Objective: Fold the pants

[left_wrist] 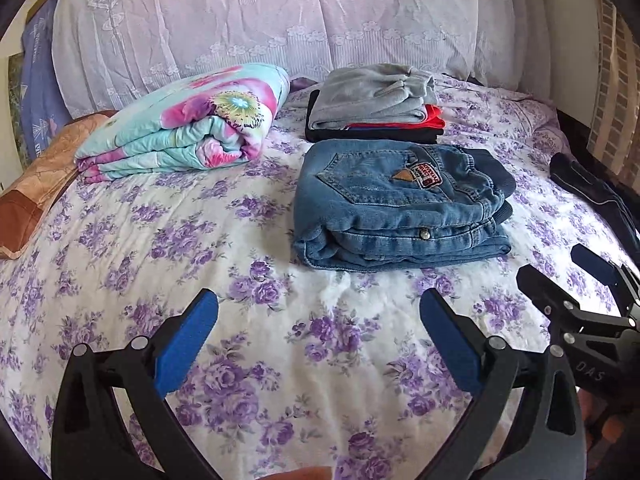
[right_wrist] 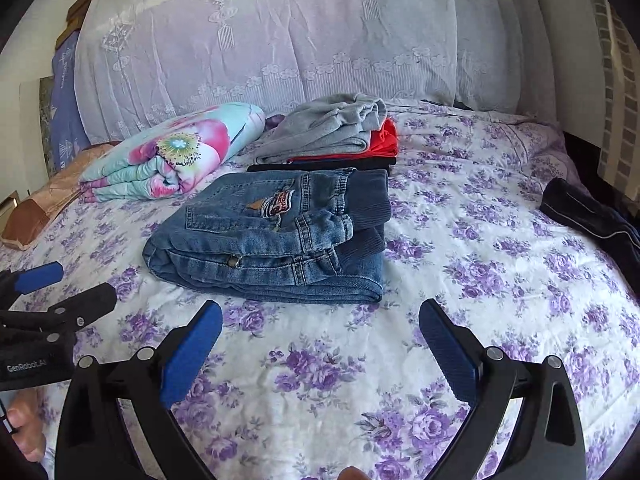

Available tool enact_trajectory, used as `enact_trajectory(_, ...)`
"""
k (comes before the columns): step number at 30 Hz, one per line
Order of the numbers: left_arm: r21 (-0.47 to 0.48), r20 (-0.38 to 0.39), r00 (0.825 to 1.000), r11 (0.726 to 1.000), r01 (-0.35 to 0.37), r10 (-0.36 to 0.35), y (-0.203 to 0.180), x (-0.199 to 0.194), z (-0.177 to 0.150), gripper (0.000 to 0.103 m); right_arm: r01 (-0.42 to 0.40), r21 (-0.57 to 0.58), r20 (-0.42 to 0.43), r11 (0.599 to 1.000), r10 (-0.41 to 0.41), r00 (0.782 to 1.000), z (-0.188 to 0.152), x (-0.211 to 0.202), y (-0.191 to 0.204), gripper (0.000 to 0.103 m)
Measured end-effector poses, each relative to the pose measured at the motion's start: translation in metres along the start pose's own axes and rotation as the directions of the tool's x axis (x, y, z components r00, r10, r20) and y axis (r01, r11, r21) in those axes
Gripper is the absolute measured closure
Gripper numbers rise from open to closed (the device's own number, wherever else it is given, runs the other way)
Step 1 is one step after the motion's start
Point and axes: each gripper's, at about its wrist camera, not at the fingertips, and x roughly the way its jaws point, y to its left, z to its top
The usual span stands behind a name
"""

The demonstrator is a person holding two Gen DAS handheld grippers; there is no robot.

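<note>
Two grippers are hovering nearest to us over the flowered bedsheet (left_wrist: 132, 248), and we are seeing both of them spread wide with nothing between the blue pads. The left gripper (left_wrist: 319, 350) is hanging above bare sheet, and the right gripper (right_wrist: 320, 354) is doing the same just beside it. Each one is showing up at the edge of the other's view, where we are reading "GenRobot.AI" on the left body and "DAS" on the right body. A bit of hand (right_wrist: 24, 428) is showing under the left one.

Moving on up the bed, we are looking at one pair of folded jeans (left_wrist: 400, 204), lying flat on the sheet just beyond the pads and touching neither gripper. One back pocket is facing up, one tan triangular tag is sitting on it, and one red and white patch is beside that; its lettering is too small for us to read. One metal rivet is glinting on the near fold.

Behind the jeans we are counting one stack of folded clothes (left_wrist: 372, 100), three layers: grey on top, red under it, black at the bottom. To its left one flowered quilt (left_wrist: 184, 124) is lying folded, with one brown pillow (left_wrist: 36, 196) beyond its left end. One dark garment (right_wrist: 588, 212) is lying loose at the right edge. Farthest off, a pale lace cover (left_wrist: 280, 12) is draping across the head of the bed.
</note>
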Motion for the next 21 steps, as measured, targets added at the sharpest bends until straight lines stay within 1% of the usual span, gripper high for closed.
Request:
enact_trajectory(10, 0.01, 0.007, 1.0, 1.0, -0.001, 0.001, -0.0011, -0.0017, -0.0027, 0.004, 0.002, -0.034, -0.023, 0.999, -0.003, 1.0, -0.0047, 0.0062, 0.0067, 0.004)
enact_trajectory(21, 0.025, -0.001, 1.0, 1.0, -0.01, 0.01, -0.0012, 0.0013, -0.0038, 0.004, -0.003, -0.035, -0.017, 0.999, 0.003, 1.0, -0.0056, 0.0038, 0.0074, 0.004)
